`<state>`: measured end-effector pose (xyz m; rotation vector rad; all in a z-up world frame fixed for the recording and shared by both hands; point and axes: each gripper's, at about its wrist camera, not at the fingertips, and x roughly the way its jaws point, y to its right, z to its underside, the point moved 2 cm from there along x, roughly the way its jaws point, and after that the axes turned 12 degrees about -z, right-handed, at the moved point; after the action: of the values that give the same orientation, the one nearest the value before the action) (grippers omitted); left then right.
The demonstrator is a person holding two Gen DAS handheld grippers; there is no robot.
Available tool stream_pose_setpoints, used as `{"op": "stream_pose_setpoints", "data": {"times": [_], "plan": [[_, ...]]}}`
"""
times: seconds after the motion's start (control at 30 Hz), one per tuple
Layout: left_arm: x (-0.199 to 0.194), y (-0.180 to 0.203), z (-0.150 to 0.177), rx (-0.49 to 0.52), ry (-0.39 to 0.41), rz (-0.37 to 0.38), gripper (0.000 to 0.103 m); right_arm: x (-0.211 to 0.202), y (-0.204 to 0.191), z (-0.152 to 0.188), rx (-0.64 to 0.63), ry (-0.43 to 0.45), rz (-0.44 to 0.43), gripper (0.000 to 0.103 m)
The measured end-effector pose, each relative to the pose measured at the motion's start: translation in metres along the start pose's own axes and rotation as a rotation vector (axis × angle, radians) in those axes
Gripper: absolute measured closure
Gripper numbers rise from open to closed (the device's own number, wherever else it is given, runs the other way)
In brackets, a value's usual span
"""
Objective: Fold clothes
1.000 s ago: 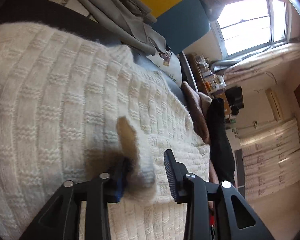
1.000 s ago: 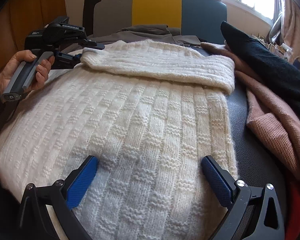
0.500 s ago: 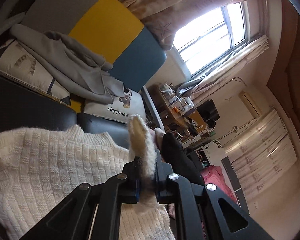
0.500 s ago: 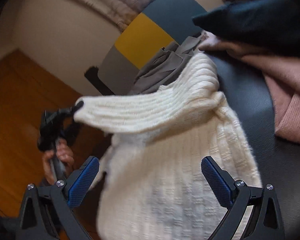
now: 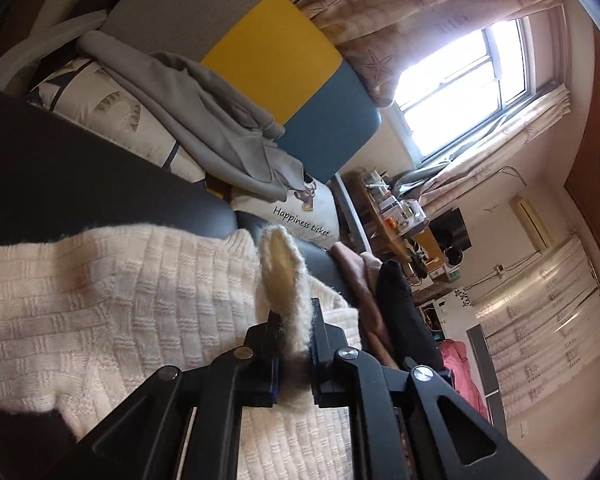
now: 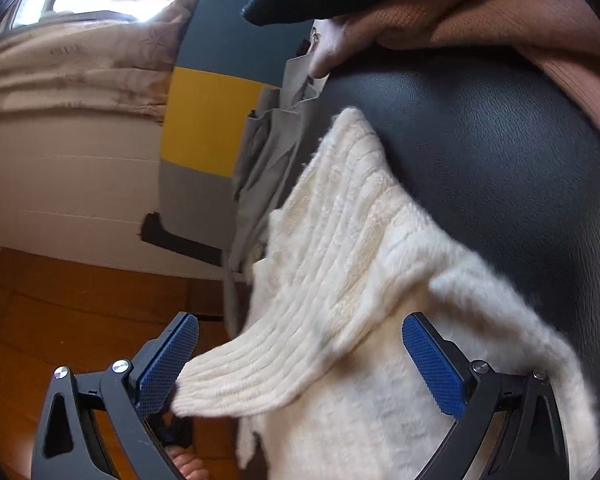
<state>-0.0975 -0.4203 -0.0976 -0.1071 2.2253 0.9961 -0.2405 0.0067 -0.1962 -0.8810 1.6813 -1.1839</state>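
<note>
Left wrist view shows my left hand-held gripper (image 5: 290,344) pressed together on a bunched edge of the cream sweater (image 5: 100,300), the pinched wool standing up between the pads toward 12 o'clock. I judge this a sleeve end or cuff, held clear so it can be carried across the body for a fold. The rest of the sweater spreads toward 9 o'clock over the dark sofa seat (image 5: 60,168), which serves as the folding surface. A grey garment (image 5: 204,120) lies over the cushions (image 5: 112,108) at 11 o'clock, and a pink and a black garment (image 5: 400,304) wait at 3 o'clock, apart from my work.

From the right wrist, my right hand-held gripper (image 6: 300,364) is spread wide, holding nothing. The ribbed sleeve (image 6: 320,280) hangs across the gap between its blue pads (image 6: 432,364), its end touching or just beside the left pad; I cannot tell which. Black seat (image 6: 480,160) fills 1 to 3 o'clock, with the pink knit (image 6: 500,12) at 1 o'clock.

I keep the right one open, likely to pin or catch the body while the left carries the sleeve. The knit is thick and soft, so it may sag or slip.
</note>
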Motion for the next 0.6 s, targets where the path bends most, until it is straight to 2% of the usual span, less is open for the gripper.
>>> {"op": "stream_pose_setpoints", "data": {"times": [0.13,0.17,0.2,0.23,0.27,0.3,0.37,0.43,0.6], "plan": [[0.003,-0.007,-0.011,0.009,0.004,-0.007,0.094,0.015,-0.015,-0.007,-0.144,0.003,0.146,0.002],[0.002,-0.006,-0.015,0.017,0.01,-0.006,0.094,0.02,-0.019,-0.007,-0.183,0.002,0.184,0.013],[0.001,-0.003,-0.02,0.029,0.02,-0.002,0.094,0.023,-0.022,-0.007,-0.224,0.002,0.229,0.038],[-0.002,0.0,-0.023,0.044,0.033,0.002,0.094,0.025,-0.024,-0.007,-0.253,0.008,0.265,0.051],[-0.004,0.004,-0.026,0.06,0.048,0.008,0.094,0.024,-0.025,-0.008,-0.267,0.019,0.279,0.076],[-0.008,0.007,-0.029,0.074,0.065,0.019,0.093,0.023,-0.025,-0.009,-0.281,0.031,0.293,0.088],[-0.015,0.01,-0.03,0.098,0.106,0.032,0.093,0.021,-0.024,-0.01,-0.316,0.048,0.323,0.089],[-0.012,0.002,-0.024,0.112,0.127,-0.009,0.093,0.02,-0.017,-0.008,-0.347,0.04,0.357,0.089],[0.031,-0.056,0.008,0.026,0.004,-0.194,0.093,0.016,-0.004,0.002,-0.398,0.007,0.39,0.092]]}}
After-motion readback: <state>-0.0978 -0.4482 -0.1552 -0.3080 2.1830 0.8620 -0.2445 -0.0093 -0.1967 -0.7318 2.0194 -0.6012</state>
